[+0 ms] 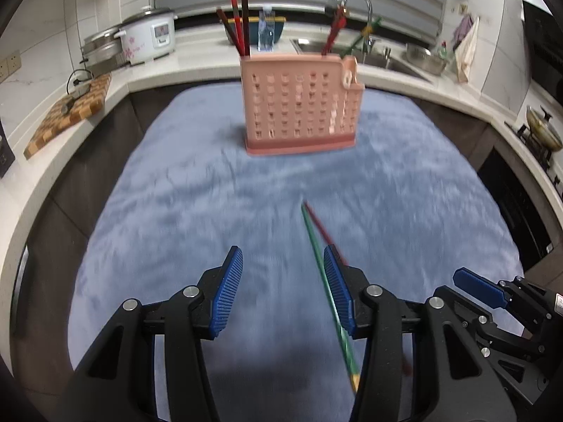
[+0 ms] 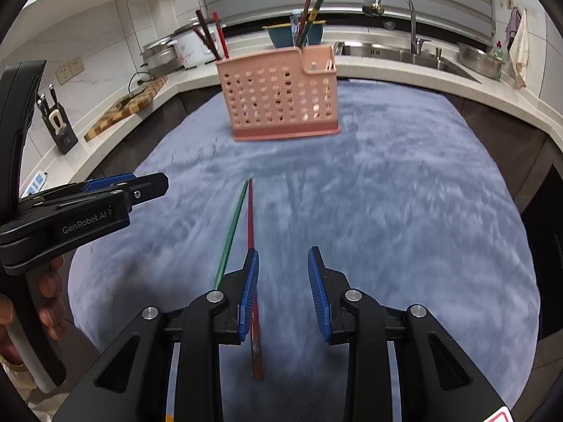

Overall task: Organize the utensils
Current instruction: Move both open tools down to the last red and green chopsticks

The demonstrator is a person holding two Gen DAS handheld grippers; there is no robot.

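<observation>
Both chopsticks lie loose on the blue-clothed desk [image 1: 211, 193], green chopstick [image 1: 327, 281] beside red chopstick [image 2: 251, 211]; left hand-held gripper [image 1: 283, 292] and right hand-held gripper [image 2: 283, 292] hover open, empty (probably one each); pink holder [image 1: 299, 109] waits beyond.

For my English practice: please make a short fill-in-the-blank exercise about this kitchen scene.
1. The utensil holder on the blue cloth is ____ in colour.
2. Beside the red chopstick lies a ____ chopstick.
3. Behind the holder, the faucet stands over the ____.

Missing words: pink; green; sink
</observation>
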